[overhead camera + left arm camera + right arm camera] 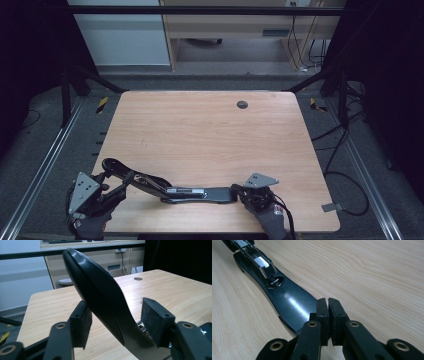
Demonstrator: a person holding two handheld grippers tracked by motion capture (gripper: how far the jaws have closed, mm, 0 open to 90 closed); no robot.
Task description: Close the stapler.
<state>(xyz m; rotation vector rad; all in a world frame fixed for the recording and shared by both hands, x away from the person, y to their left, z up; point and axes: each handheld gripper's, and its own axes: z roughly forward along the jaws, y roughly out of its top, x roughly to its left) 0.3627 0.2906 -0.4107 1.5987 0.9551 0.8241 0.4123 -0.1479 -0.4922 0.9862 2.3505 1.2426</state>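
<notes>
A long black stapler (pixel 220 194) lies opened out near the table's (pixel 200 125) front edge, its silver staple channel (pixel 186 190) showing. Its curved top arm (pixel 127 174) rises to the left. My left gripper (pixel 117 181) holds that top arm (pixel 100 297): in the left gripper view it runs slantwise between the pads (pixel 155 320) and touches both. My right gripper (pixel 239 193) is at the right end of the base. In the right gripper view its jaws (pixel 328 307) are shut with nothing between them, the tips right beside the glossy base plate (pixel 292 305).
A round cable hole (pixel 242 104) sits at the far middle of the table. Metal rails (pixel 45 165) run along both sides on the floor, and cables (pixel 345 180) lie at the right. A pale cabinet (pixel 225 25) stands beyond the far edge.
</notes>
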